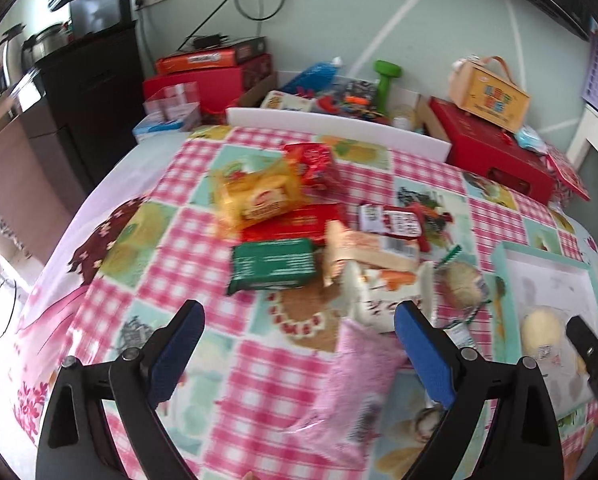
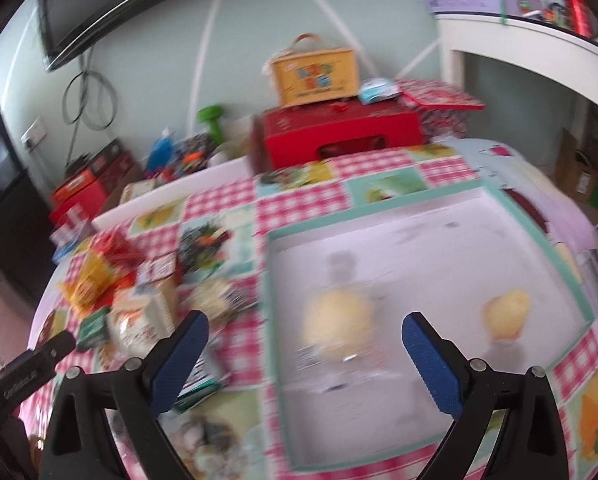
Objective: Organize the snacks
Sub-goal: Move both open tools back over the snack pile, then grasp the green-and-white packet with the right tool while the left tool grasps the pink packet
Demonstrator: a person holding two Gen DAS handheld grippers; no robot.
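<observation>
Hovering wide open above the checked tablecloth (image 1: 203,240), the left gripper (image 1: 299,320) is seen with nothing between its blue pads, and the right gripper (image 2: 305,334) is spread just as wide and just as empty over the shallow teal-rimmed tray (image 2: 579,280). Nearest the left jaws a pink packet (image 1: 359,376) is lying flat on the cloth, and it is judged the easiest next pick: the jaws should be brought down astride its narrow width, the pads set on the crimped edges and not on the puffed middle, so the contents are not crushed. Just beyond it a white wrapped snack (image 1: 383,292) is leaning into the heap, with a green packet (image 1: 273,266) beside it and a yellow packet (image 1: 259,196) and a red foil bag (image 1: 313,160) farther back; these overlap, so anything drawn from the pile ought to be lifted straight up before being carried sideways. In the right view two pale round buns in clear wrap (image 2: 337,324) (image 2: 507,314) are already lying in the tray, well apart, and the space behind them is left bare. Further snacks would best be laid there in a row, without touching those two. Motion blur is heavy, so labels cannot be read.
</observation>
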